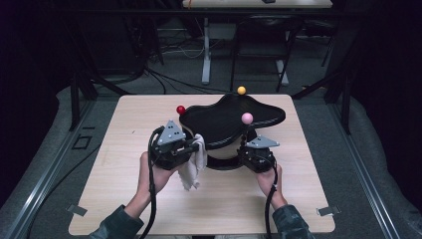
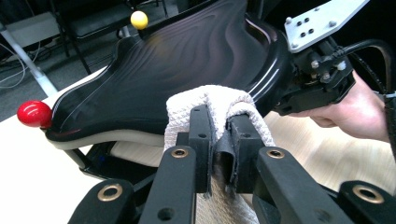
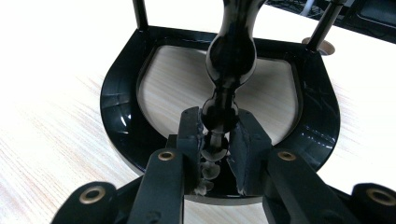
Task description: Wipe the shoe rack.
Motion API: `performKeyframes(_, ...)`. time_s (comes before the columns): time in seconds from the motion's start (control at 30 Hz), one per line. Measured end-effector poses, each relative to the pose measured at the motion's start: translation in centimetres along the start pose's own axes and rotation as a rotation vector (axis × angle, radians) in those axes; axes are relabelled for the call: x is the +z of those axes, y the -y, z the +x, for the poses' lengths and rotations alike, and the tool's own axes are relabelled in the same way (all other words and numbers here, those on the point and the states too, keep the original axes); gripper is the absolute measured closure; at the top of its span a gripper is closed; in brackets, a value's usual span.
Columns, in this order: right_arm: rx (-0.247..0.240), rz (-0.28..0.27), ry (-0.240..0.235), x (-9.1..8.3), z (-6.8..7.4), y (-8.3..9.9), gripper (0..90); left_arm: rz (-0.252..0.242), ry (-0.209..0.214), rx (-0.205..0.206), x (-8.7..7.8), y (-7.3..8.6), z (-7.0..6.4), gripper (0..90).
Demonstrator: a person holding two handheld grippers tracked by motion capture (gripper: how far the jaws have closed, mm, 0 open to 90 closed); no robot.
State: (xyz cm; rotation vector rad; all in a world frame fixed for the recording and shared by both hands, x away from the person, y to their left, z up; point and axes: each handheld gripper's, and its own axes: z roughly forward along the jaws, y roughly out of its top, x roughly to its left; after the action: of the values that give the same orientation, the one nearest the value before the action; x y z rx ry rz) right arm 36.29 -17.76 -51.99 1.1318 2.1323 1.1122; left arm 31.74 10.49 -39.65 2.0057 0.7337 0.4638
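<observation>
Near the desk's (image 1: 124, 209) front edge, the left gripper (image 2: 219, 140) clamps its fingers on a white cloth (image 2: 210, 105) pressed to the black wavy stand's (image 1: 229, 119) rim, while the right gripper (image 3: 218, 140) pinches the stand's turned post (image 3: 231, 56) above its base (image 3: 121, 121).

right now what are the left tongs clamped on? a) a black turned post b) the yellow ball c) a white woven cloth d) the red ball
c: in the left gripper view the left tongs pinch a fold of the white woven cloth against the edge of the glossy black wavy tray.
</observation>
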Motion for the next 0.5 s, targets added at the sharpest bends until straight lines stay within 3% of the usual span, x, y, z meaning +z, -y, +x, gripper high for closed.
performKeyframes(0.5,-0.001,0.002,-0.003,0.0,0.0,0.0,74.7,0.067,-0.069,-0.075,2.5,1.5,4.2,82.2)
